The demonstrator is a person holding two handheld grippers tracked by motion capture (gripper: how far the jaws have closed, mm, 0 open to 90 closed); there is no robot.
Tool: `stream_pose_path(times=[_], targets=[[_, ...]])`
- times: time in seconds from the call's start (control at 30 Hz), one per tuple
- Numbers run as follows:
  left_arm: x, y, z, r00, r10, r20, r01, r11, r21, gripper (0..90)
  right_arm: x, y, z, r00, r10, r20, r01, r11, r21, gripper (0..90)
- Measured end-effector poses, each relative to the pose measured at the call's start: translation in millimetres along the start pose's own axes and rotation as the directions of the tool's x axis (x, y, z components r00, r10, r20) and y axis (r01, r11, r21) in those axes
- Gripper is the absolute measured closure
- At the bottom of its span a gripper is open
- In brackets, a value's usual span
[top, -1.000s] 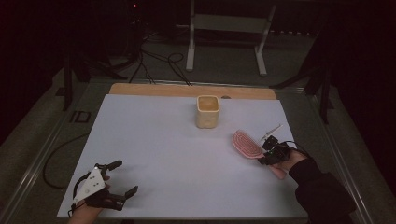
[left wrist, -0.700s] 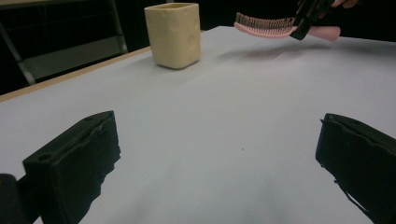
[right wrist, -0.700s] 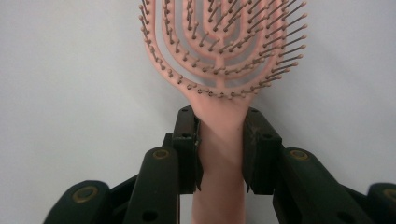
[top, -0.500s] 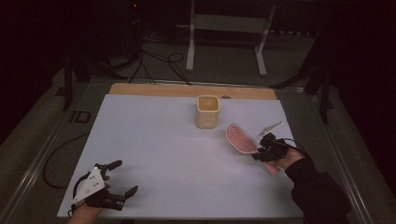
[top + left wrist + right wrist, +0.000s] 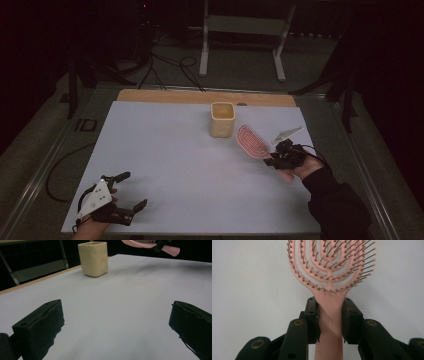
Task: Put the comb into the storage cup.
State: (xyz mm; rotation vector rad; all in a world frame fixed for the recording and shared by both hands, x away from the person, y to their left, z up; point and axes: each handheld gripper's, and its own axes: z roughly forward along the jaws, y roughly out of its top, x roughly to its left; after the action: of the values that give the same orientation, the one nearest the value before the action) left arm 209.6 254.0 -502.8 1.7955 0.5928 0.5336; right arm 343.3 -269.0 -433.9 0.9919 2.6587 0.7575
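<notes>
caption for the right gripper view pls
Right gripper clamps the pink hairbrush by its handle, bristles facing the camera.

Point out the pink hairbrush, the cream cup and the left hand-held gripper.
pink hairbrush (image 5: 329, 262), right gripper view, bristled head.
cream cup (image 5: 222, 120), high view, front wall.
left hand-held gripper (image 5: 131, 189), high view, midway between fingertips.

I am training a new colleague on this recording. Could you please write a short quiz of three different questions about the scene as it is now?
1. True or false: the right gripper is shut on the pink hairbrush at its handle.
2. What stands on the white table beside the brush head? A) a beige cup B) a green bottle C) a metal bowl
3. Fill in: the jaws of the left gripper are ____, with nothing between them.

Key: 1 true; 2 A, the beige cup; 3 open.
</notes>
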Motion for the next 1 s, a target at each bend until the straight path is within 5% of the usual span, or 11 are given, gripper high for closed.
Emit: stream_pose_path(times=[0.43, 1.0], targets=[[0.4, -0.6, 0.3, 1.0, -0.002, -0.003, 0.002, 0.9999, 0.011, 0.0, 2.6, 14.1, -11.3, 0.9999, 0.013, 0.003, -0.012, 0.996, -0.093, 70.6], [0.4, -0.5, -0.2, 1.0, -0.001, -0.002, 0.001, 1.0, 0.006, 0.0, 7.6, 48.8, -21.5, 0.9998, 0.006, 0.019, -0.002, 0.977, -0.212, 70.6]])
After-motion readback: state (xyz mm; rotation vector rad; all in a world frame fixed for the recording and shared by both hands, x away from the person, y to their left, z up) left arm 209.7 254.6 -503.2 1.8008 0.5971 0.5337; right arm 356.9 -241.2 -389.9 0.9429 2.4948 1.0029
